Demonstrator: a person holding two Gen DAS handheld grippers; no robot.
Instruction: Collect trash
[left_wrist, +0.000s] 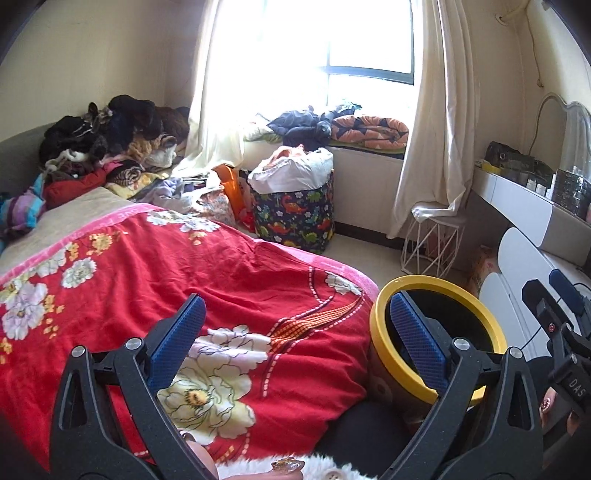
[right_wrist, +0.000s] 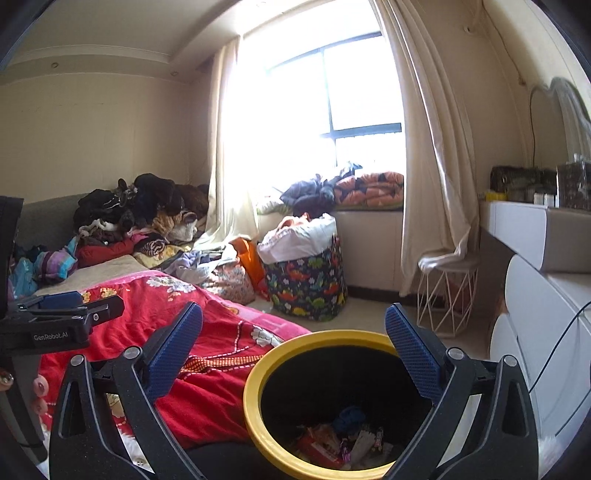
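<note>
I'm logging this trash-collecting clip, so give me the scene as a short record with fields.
setting: bedroom, bed with red floral blanket
bin: yellow-rimmed trash bin beside the bed, wrappers inside
left gripper: open, empty, over the blanket
right gripper: open, empty, above the bin
other: dinosaur-print basket by the window, clothes pile on the bed

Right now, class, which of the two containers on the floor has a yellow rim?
The round bin under the right gripper, black inside with wrappers at the bottom. The dinosaur-print basket by the window is soft fabric, stuffed with cloth.
</note>
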